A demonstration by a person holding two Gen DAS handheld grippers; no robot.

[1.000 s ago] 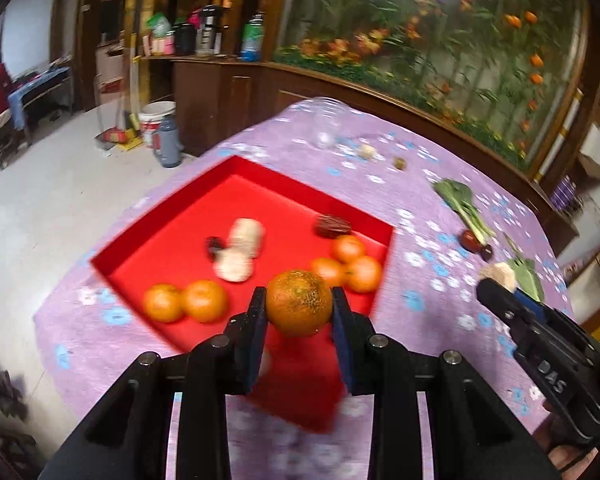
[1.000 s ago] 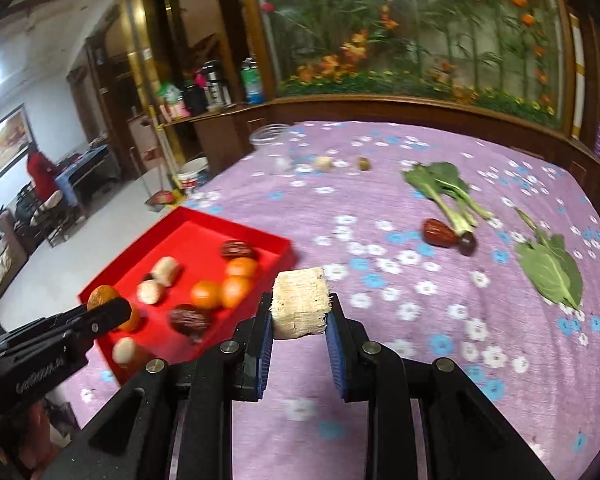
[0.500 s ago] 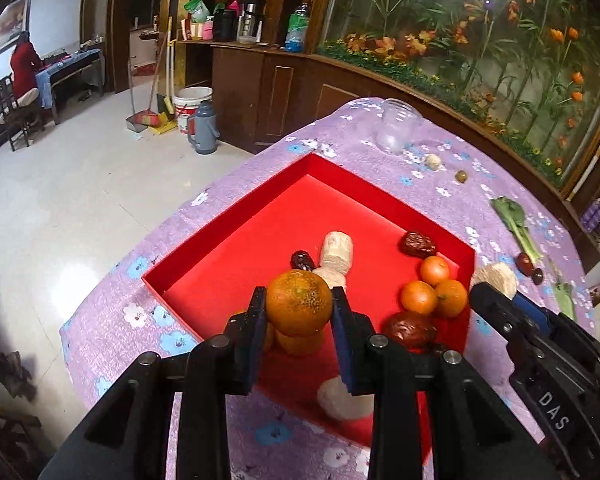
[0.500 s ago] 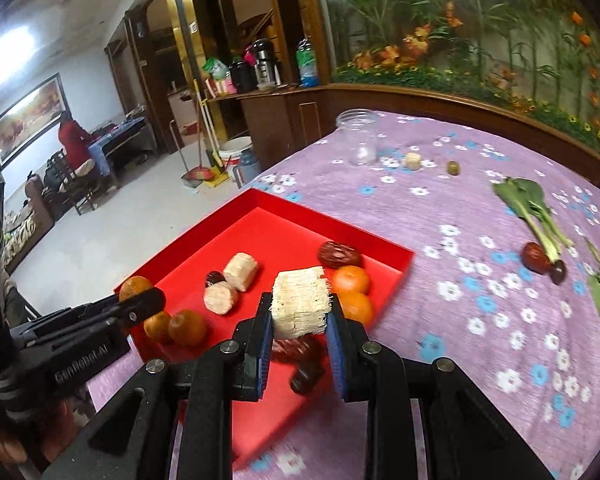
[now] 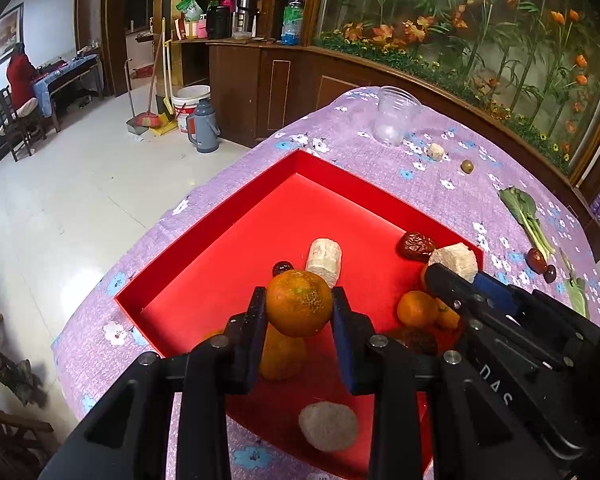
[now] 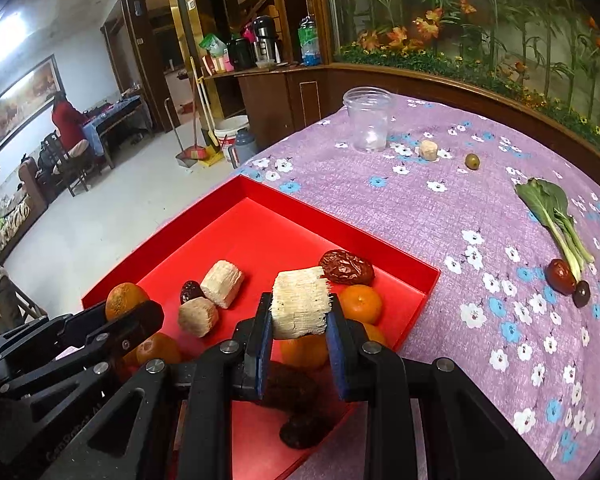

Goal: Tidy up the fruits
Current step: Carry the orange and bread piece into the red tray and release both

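Observation:
My left gripper [image 5: 299, 307] is shut on an orange [image 5: 299, 303] and holds it over the near part of the red tray [image 5: 236, 216]. My right gripper [image 6: 299, 312] is shut on a pale fibrous sugarcane chunk [image 6: 300, 303] above the red tray [image 6: 260, 188]. The tray holds several oranges [image 6: 360, 303], red dates [image 6: 346, 267] and sugarcane pieces [image 6: 222, 283]. The right gripper shows in the left wrist view [image 5: 452, 268] at right; the left gripper shows in the right wrist view [image 6: 130, 312] at left.
On the purple flowered tablecloth [image 6: 440, 216] stand a clear plastic cup [image 6: 368, 119], a sugarcane bit [image 6: 428, 149], a green olive [image 6: 473, 161], a leafy green [image 6: 556, 212] and two dates [image 6: 561, 276]. The table edge drops to the floor at left.
Both grippers have moved further over the tray with their loads still held. The tray and its fruit look closer and larger in both views.

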